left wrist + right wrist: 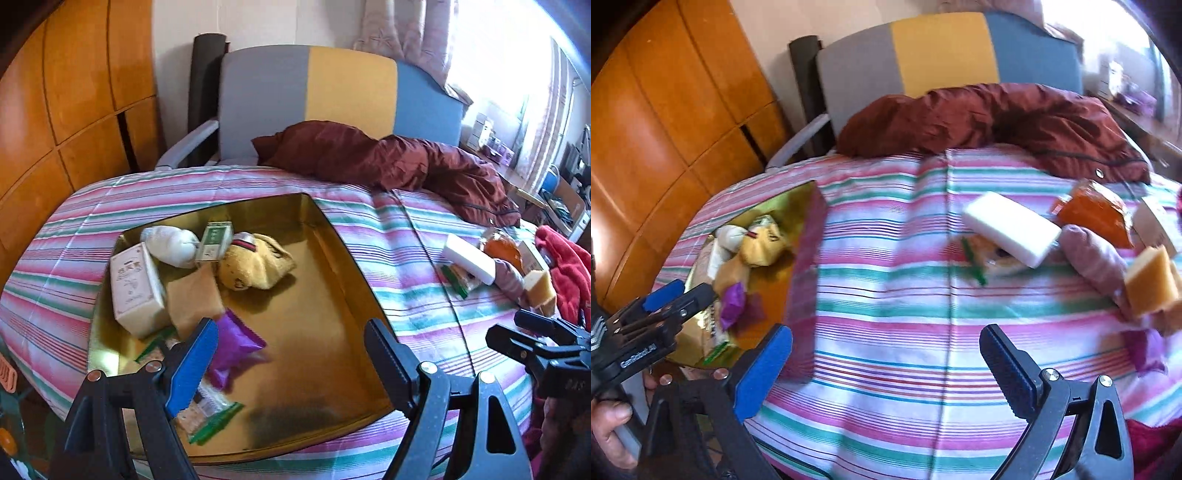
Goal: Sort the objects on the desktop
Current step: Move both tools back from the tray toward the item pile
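A gold tray (332, 236) lies on the striped cloth (388, 236), already part filled. In its far left corner sit a white sock ball (171, 245), a green-and-white carton (214, 242) and a yellow sock (258, 266) bunched together. Nearer, along the left wall, a pale box (136, 288) stands tilted against a tan pad (195, 299). A purple packet (236, 347) lies just inside the near left part, with clear wrappers edged in green (210, 417) beneath it.

The left gripper (291, 354) hangs over the tray's near half, jaws apart, nothing between them; its blue pad sits in front of the purple packet, not pressing on it.

The right gripper (886, 365) hangs over bare cloth to the right of the tray, jaws spread wide and empty. A hand (609, 424) on the left gripper's handle shows at the lower left of the right wrist view.

Still unsorted, well to the right of the tray, lies a loose pile: a white block (1008, 229) resting tilted over a green-edged snack wrapper (982, 258), an orange packet (1097, 214) behind it, a mauve sock roll (1097, 262) beside it, and a yellow sponge (1152, 280) at the right edge. A small purple thing (1148, 347) shows nearer, blurred.

A maroon jacket (406, 158) lies across the far side, before a chair (332, 85).
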